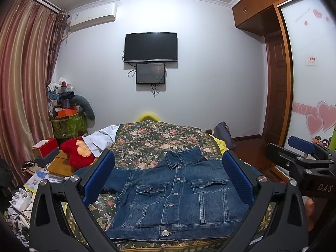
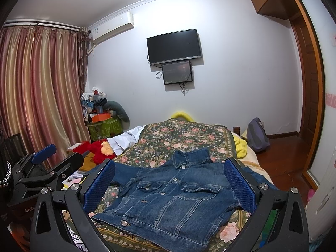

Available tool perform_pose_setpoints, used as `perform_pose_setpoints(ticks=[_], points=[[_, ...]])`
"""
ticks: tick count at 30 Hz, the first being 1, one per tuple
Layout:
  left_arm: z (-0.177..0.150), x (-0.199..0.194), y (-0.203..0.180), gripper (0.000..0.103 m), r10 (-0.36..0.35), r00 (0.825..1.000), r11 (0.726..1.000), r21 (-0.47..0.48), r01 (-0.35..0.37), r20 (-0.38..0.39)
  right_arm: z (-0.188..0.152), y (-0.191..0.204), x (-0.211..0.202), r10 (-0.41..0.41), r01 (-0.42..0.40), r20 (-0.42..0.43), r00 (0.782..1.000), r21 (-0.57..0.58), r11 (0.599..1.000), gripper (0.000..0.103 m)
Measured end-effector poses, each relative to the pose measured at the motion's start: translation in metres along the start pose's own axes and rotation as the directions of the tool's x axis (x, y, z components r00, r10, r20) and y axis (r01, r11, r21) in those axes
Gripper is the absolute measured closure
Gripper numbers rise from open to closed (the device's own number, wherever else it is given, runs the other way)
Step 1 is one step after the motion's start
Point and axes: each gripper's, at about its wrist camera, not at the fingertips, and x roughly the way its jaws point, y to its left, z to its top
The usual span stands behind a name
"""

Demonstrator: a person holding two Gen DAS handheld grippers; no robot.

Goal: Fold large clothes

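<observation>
A blue denim jacket lies front up and buttoned on the floral bedspread, collar toward the far wall, sleeves spread sideways. My left gripper is open, held above the jacket's near hem, its blue pads apart and empty. My right gripper is open too, above the jacket from the right side, and shows at the right edge of the left wrist view. The left gripper shows at the left of the right wrist view.
A red plush toy and a white cloth lie at the bed's left. Boxes and clutter fill the left floor. A grey backpack sits by the bed's right. A wardrobe stands at right.
</observation>
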Motion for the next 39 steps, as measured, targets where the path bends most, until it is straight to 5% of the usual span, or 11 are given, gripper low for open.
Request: perform_pose_setpoints(ticks=[39], points=[[-0.003,0.01,0.006,0.0,-0.001,1.0,1.0,-0.015,0.001,-0.013,0.002,-0.001,0.004,-0.003,0.003,-0.012,1.0,0.0,1.0,0.0]])
